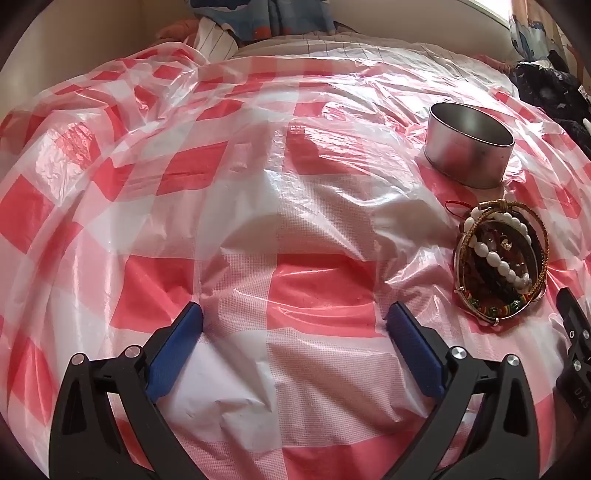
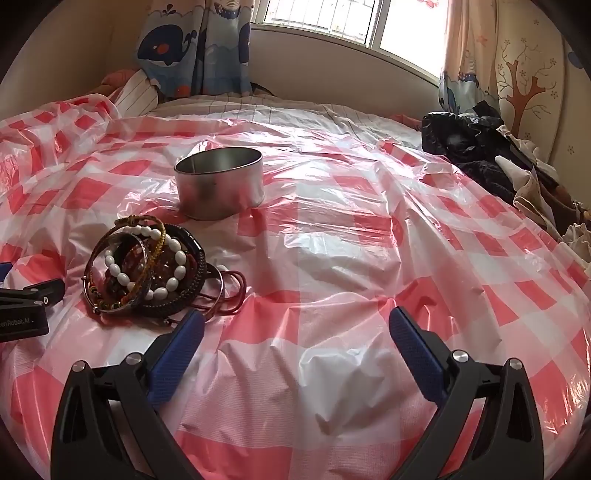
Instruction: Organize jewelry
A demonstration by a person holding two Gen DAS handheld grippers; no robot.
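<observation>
Left wrist view: left gripper [image 1: 295, 314], blue-padded fingers [image 1: 173, 354] spread as wide as they go, nothing between them, poised over a red-and-white checked plastic sheet [image 1: 229, 229] that covers a bed. To the right on the sheet, a heap of bracelets [image 1: 502, 258] — a white bead strand [image 1: 498, 258], a gold braided band, a dark cord, a multicoloured bead loop, a metal bangle, all overlapping. Beyond the heap and just apart from it, a round metal tin [image 1: 469, 155], open-topped and upright, nothing visible inside it from this angle. Part of the right gripper's black body shows at the right edge, near the heap. Right wrist view: right gripper [image 2: 295, 325], likewise fully spread and empty, above bare sheet [image 2: 332, 240]. Same heap of bracelets [image 2: 155, 269] lies to the left, near the tip of the gripper's left finger; red cord loops [image 2: 232, 291] trail out of the heap on its right side. Tin [image 2: 219, 184] stands behind the heap. Background items: whale-print curtain [image 2: 192, 44], window [image 2: 351, 22], dark clothing [image 2: 476, 147] piled at the far right edge of the bed, striped bedding [image 2: 258, 105] past the sheet.
</observation>
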